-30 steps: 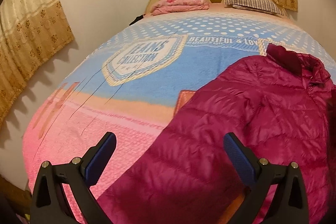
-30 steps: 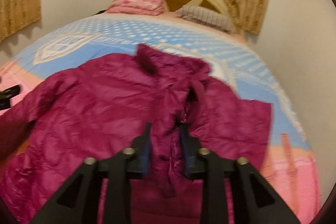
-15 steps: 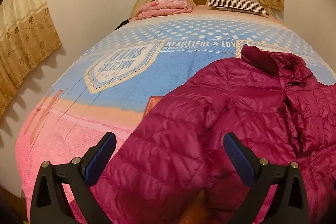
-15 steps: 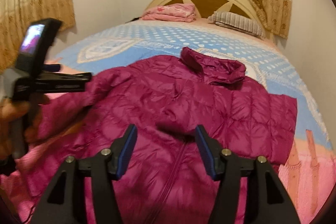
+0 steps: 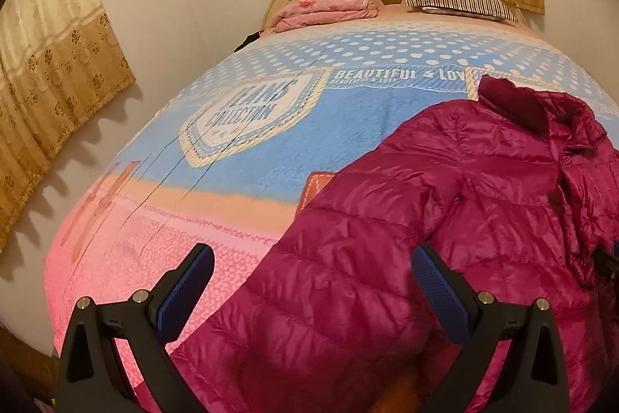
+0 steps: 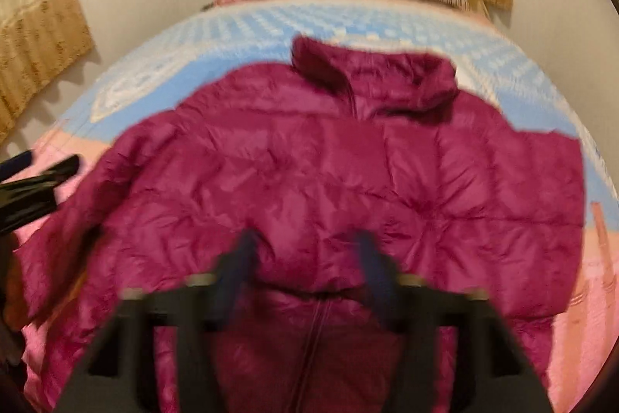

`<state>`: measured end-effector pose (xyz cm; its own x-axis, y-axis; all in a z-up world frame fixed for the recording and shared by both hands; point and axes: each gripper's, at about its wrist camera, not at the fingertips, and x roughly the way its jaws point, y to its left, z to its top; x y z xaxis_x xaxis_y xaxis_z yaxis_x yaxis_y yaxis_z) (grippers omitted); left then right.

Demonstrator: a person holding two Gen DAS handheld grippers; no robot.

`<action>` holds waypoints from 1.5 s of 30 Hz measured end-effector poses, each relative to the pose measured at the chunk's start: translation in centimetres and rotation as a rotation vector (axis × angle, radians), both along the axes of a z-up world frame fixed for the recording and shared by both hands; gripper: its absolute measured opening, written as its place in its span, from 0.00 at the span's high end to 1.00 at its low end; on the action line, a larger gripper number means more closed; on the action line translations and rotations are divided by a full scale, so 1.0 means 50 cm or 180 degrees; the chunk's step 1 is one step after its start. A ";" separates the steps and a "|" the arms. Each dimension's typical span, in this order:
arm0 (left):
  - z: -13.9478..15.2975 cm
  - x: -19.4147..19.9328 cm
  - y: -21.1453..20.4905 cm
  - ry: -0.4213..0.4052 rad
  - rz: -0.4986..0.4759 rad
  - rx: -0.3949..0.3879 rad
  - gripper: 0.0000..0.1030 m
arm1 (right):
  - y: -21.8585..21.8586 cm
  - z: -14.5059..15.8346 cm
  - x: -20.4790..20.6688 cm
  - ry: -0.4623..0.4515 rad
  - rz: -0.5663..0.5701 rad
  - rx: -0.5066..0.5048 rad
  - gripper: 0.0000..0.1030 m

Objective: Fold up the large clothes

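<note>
With the magenta down jacket point(image 6: 329, 180) spread front-up across the lower centre of the bed point(image 5: 251, 157), we hold both the left gripper point(image 5: 313, 289) and right gripper point(image 6: 305, 258) open and empty, apparently before the first fold, which calls for gripping a sleeve.

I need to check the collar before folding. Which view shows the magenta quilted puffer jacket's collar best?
The left wrist view: the magenta quilted puffer jacket's collar is sharp there, though near the frame's right side. The right wrist view centres it but is motion-blurred.
</note>
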<state>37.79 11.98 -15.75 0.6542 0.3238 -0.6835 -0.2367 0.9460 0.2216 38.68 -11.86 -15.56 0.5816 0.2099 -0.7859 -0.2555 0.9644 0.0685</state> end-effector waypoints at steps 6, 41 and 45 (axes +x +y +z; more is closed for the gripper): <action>-0.008 0.006 0.010 0.0024 0.0038 -0.0049 0.01 | 0.031 -0.018 -0.010 0.0017 0.0167 -0.0001 0.83; -0.112 0.098 -0.278 0.0178 -0.0112 0.0168 0.01 | -0.329 -0.041 0.115 -0.0125 -0.0907 0.0056 0.50; -0.125 0.092 -0.268 0.0147 -0.0134 0.0061 0.01 | -0.326 -0.077 0.131 -0.0057 -0.0911 -0.0004 0.50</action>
<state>42.37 -1.44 -22.02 0.6354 0.3100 -0.7072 -0.1859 0.9504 0.2495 45.23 -28.17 -19.41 0.6309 0.0343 -0.7751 0.0261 0.9975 0.0653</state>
